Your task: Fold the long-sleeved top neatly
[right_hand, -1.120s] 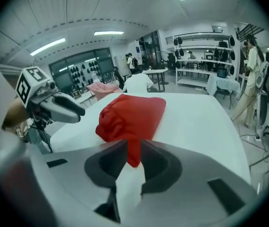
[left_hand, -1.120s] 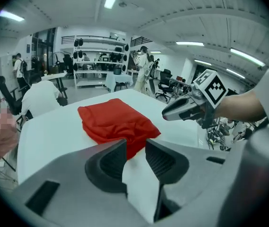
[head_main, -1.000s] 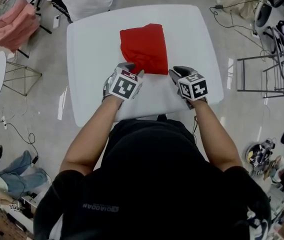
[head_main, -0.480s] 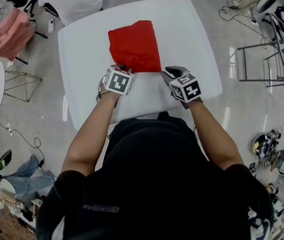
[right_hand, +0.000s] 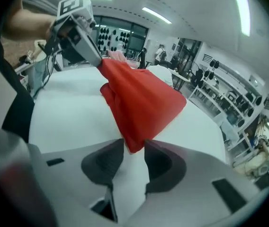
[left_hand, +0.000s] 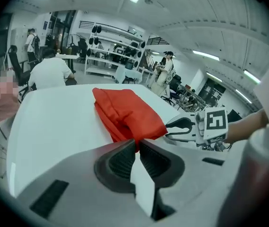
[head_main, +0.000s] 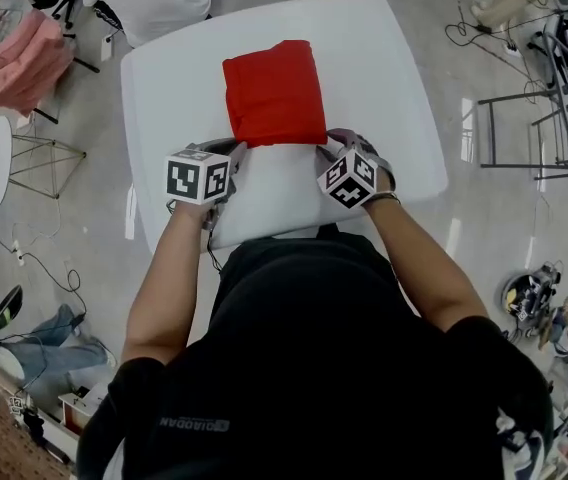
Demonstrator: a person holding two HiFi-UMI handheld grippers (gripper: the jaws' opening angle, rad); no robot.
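Left gripper (head_main: 232,149) has rolled outward, its jaws just closed, pinching the red top (head_main: 274,93) at its near corner. Right gripper (head_main: 330,144) has jaws just widening, other corner loose between them.

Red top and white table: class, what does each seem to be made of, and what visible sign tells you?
Red top: soft cloth with a matte look, probably knit or woven. It lies in folded layers with rounded edges and creases. White table: a hard, smooth sheet, perhaps plastic or laminate, with a slight sheen. It is flat and has rounded corners.
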